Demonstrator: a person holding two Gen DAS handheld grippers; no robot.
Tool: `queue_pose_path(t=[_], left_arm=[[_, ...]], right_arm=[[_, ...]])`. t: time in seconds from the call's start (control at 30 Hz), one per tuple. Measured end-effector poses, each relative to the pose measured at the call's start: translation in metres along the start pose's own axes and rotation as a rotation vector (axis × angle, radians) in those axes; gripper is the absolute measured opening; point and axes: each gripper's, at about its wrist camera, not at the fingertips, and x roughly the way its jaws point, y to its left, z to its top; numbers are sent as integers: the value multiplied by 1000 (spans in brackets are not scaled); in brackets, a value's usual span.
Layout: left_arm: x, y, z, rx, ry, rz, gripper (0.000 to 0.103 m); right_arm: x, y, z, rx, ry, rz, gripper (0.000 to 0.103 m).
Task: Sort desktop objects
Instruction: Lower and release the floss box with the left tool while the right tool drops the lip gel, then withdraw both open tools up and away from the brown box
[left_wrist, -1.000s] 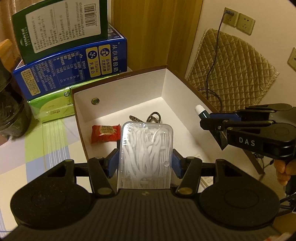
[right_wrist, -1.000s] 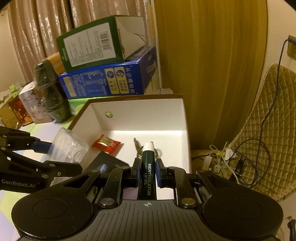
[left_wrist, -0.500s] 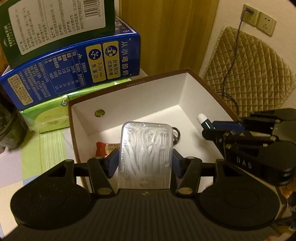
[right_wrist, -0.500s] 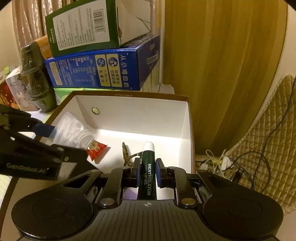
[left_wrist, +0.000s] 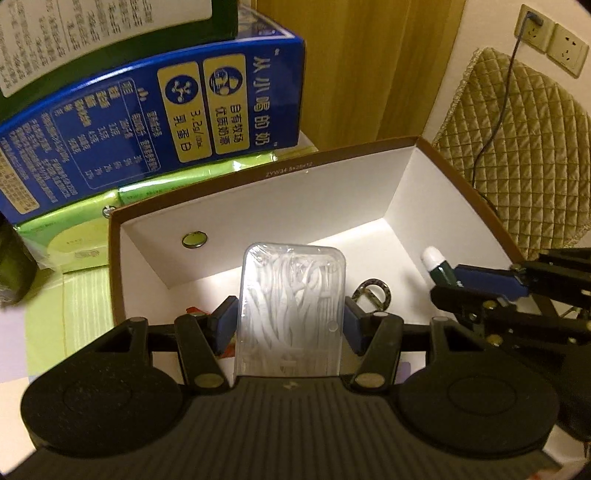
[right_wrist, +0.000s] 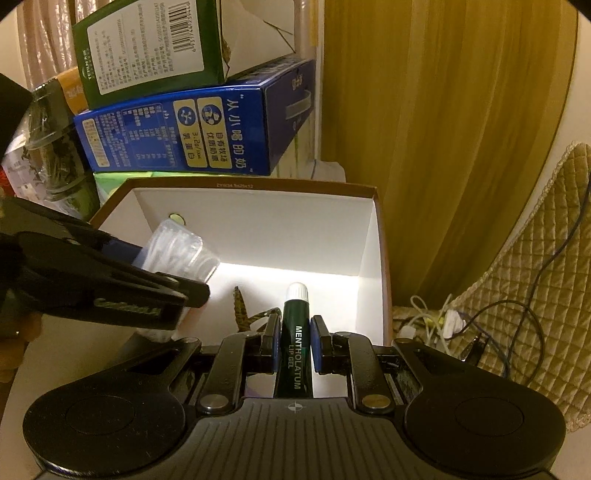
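Note:
An open box with a brown rim and white inside (left_wrist: 436, 206) (right_wrist: 369, 236) lies under both grippers. My left gripper (left_wrist: 290, 321) is shut on a clear plastic case of white floss picks (left_wrist: 291, 306) (right_wrist: 177, 251), held over the box's left half. My right gripper (right_wrist: 294, 343) is shut on a dark green lip gel tube with a white cap (right_wrist: 295, 332) (left_wrist: 437, 264), over the box's right half. On the box floor lie a metal ring (left_wrist: 373, 291), a striped strap (right_wrist: 240, 306) and a red packet (left_wrist: 192, 310), the packet mostly hidden.
Stacked behind the box are a blue carton (left_wrist: 155, 122) (right_wrist: 192, 129), a green carton (right_wrist: 147, 48) and a light green pack (left_wrist: 74, 243). A dark jar (right_wrist: 55, 147) stands at far left. A quilted chair (left_wrist: 524, 155) and cables (right_wrist: 443, 317) lie right of the table edge.
Both grippers have moved forward and down over the box, each keeping its object. The box now looms larger and the red packet has slipped behind my left fingers.

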Motion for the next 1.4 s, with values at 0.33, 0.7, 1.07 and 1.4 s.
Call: queue_pose_path(t=[0.33, 0.7, 1.07, 1.4], left_arm=[[4, 1, -2, -10, 9, 4, 61], [-32, 2, -11, 16, -25, 4, 67], [-73, 4, -22, -2, -85, 27, 72], [-112, 7, -42, -29, -128, 48, 78]], right_arm=[[1, 2, -1, -19, 3, -8, 14], [-3, 1, -4, -25, -3, -13, 14], [-14, 4, -3, -31, -43, -6, 14], [-41, 11, -9, -35, -98, 27, 52]])
